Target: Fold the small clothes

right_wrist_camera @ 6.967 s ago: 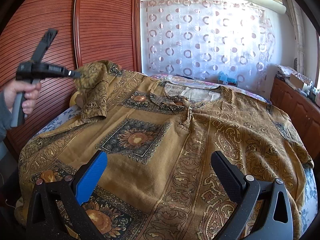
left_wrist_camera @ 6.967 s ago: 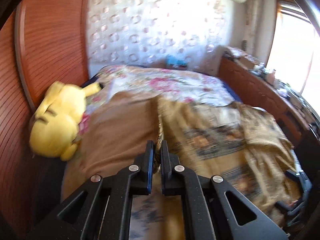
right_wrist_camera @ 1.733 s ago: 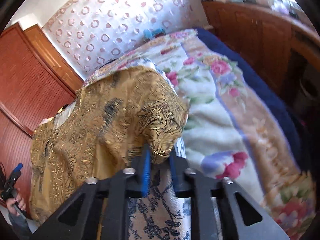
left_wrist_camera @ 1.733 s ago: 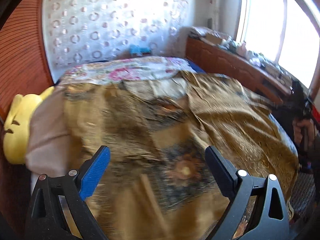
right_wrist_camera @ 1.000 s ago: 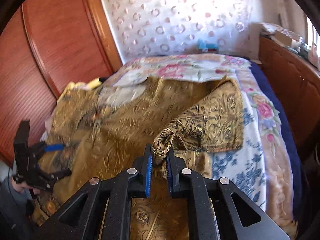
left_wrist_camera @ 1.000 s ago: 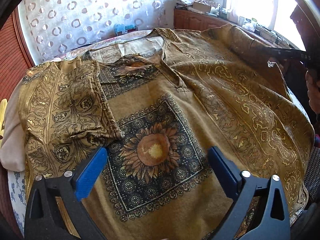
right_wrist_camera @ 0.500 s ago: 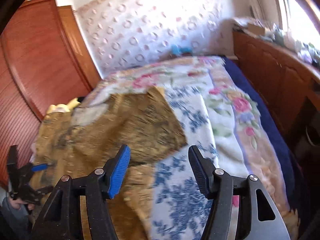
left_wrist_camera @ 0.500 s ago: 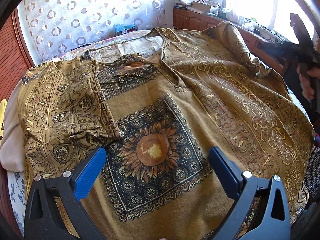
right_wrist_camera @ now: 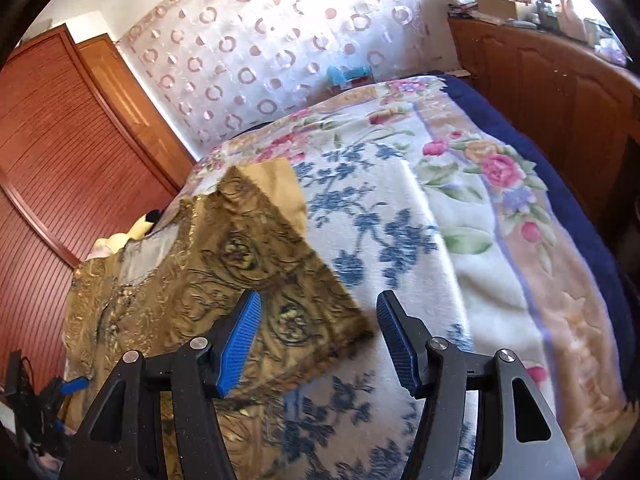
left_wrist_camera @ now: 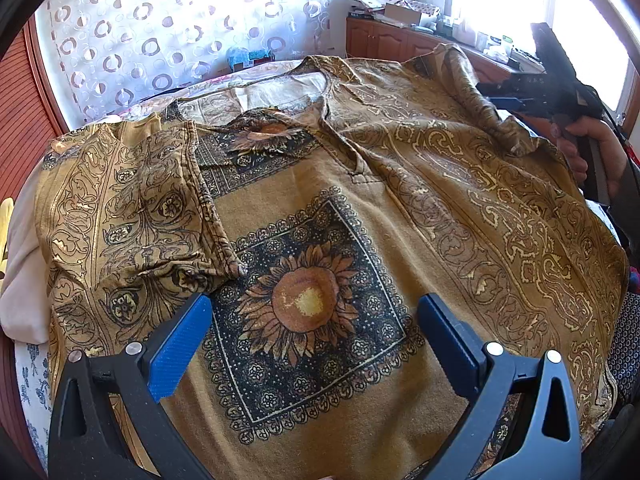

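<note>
A golden-brown patterned shirt (left_wrist_camera: 360, 184) with a sunflower print lies front up on the bed. Its left sleeve (left_wrist_camera: 132, 208) is folded in over the chest. Its right sleeve (right_wrist_camera: 260, 256) lies folded in over the body. My left gripper (left_wrist_camera: 312, 332) is open and empty, hovering above the sunflower print. My right gripper (right_wrist_camera: 318, 336) is open and empty, just above the folded sleeve's corner. It also shows at the right of the left wrist view (left_wrist_camera: 536, 88), held in a hand.
A floral blanket (right_wrist_camera: 460, 216) covers the bed to the right of the shirt. A wooden cabinet (right_wrist_camera: 560, 92) runs along the right side. Red-brown wardrobe doors (right_wrist_camera: 60, 152) stand on the left. A yellow plush (left_wrist_camera: 5, 220) lies at the bed's left edge.
My right gripper carried the right sleeve inward over the shirt, then opened and let it go. The sleeve now lies flat. My left gripper has stayed open above the print.
</note>
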A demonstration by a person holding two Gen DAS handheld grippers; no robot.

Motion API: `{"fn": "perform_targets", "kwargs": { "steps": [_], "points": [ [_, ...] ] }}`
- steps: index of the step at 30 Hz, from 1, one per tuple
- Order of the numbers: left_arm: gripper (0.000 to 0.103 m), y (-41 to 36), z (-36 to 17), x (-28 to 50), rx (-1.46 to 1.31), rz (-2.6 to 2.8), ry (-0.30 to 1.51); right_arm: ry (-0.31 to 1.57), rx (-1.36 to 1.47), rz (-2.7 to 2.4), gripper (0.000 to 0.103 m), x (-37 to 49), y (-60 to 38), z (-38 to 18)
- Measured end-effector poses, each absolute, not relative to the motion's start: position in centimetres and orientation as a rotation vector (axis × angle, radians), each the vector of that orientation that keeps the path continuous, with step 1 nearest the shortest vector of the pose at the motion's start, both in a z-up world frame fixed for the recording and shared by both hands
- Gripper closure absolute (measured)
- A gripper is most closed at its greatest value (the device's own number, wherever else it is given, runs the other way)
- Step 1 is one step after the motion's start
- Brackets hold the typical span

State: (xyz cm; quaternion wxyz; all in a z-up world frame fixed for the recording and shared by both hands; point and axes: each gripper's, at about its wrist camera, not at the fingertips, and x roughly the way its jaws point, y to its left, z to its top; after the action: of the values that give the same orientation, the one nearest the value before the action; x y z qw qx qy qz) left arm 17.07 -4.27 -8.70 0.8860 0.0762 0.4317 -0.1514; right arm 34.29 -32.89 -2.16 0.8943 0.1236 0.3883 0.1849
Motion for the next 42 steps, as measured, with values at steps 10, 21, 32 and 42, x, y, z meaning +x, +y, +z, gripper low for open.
{"fn": "perform_targets", "kwargs": {
  "steps": [10,21,32,42],
  "points": [
    [0.000,-4.3,-8.7,17.1,0.158,-0.315,0.898,0.757,0.134,0.596,0.100,32.6,-26.7,1.9],
    [0.000,-4.3,-8.7,17.1,0.157,-0.314,0.898,0.747,0.017,0.490,0.061,32.2,-26.5,2.0],
    [0.001,-4.3,-8.6,17.4,0.158,-0.310,0.890,0.921,0.223,0.363,0.058,34.8,-31.5,-3.1],
    [0.001,-4.4,-2.5,15.7,0.052,-0.328,0.681,0.851,0.191,0.399,0.096,35.6,-29.8,-2.4]
  ]
}}
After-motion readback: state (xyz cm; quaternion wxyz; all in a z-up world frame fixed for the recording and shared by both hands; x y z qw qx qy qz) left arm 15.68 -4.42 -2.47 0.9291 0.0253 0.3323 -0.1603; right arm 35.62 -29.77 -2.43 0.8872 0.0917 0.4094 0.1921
